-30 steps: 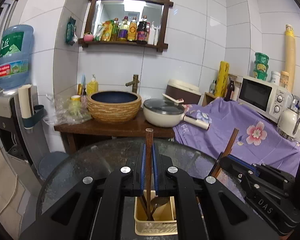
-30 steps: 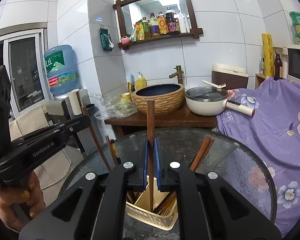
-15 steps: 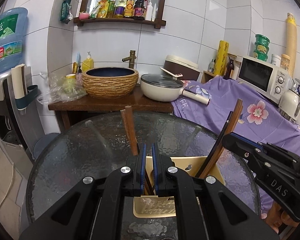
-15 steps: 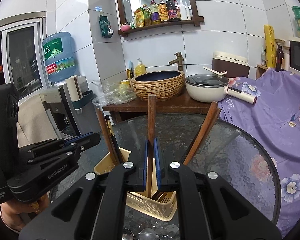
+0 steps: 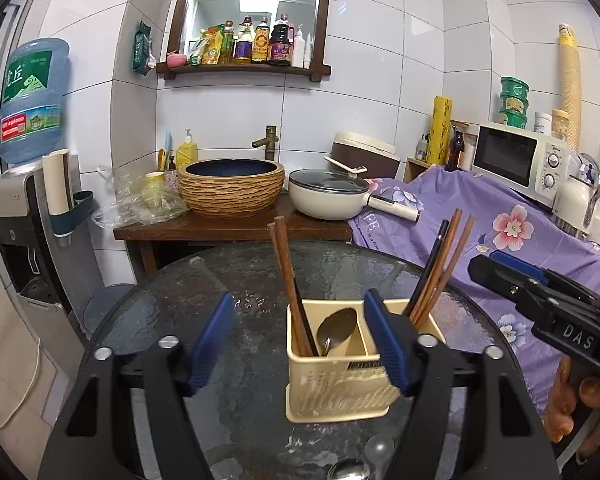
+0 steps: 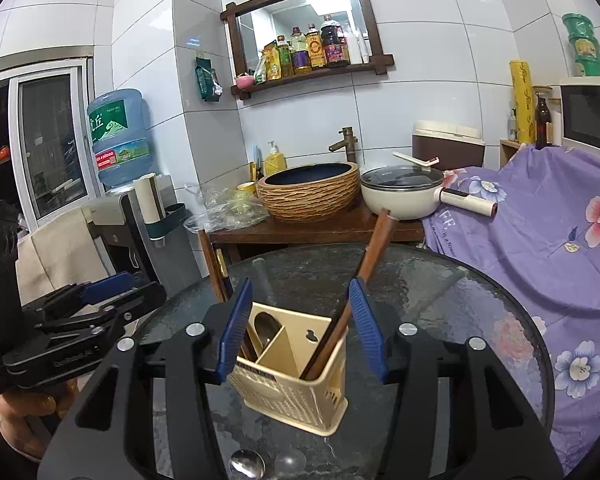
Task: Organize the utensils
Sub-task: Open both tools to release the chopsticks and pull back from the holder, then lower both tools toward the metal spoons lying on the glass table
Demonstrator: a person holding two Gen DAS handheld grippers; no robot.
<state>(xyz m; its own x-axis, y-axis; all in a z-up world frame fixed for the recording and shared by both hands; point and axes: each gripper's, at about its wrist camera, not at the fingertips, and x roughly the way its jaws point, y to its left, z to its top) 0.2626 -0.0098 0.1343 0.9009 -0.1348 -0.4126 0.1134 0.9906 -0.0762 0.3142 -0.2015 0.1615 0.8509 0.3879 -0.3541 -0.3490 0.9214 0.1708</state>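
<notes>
Dark pebbled glass formed the round table [image 5: 228, 396] on which the cream plastic utensil caddy [image 5: 336, 392] stood, with brown chopsticks [image 5: 286, 276] and a metal spoon [image 5: 336, 330] in its left compartment and more chopsticks [image 5: 440, 264] leaning in the right one. The left gripper [image 5: 306, 344] and the right gripper [image 6: 302, 328] both hovered near the caddy, jaws spread wide and empty. More spoons [image 6: 246, 464] lay on the glass just in front; fetching these next would likely call for a low, flat approach and a slow close. Readable writing: "DAS" on the right gripper; the caddy's small label was too blurred to read.
</notes>
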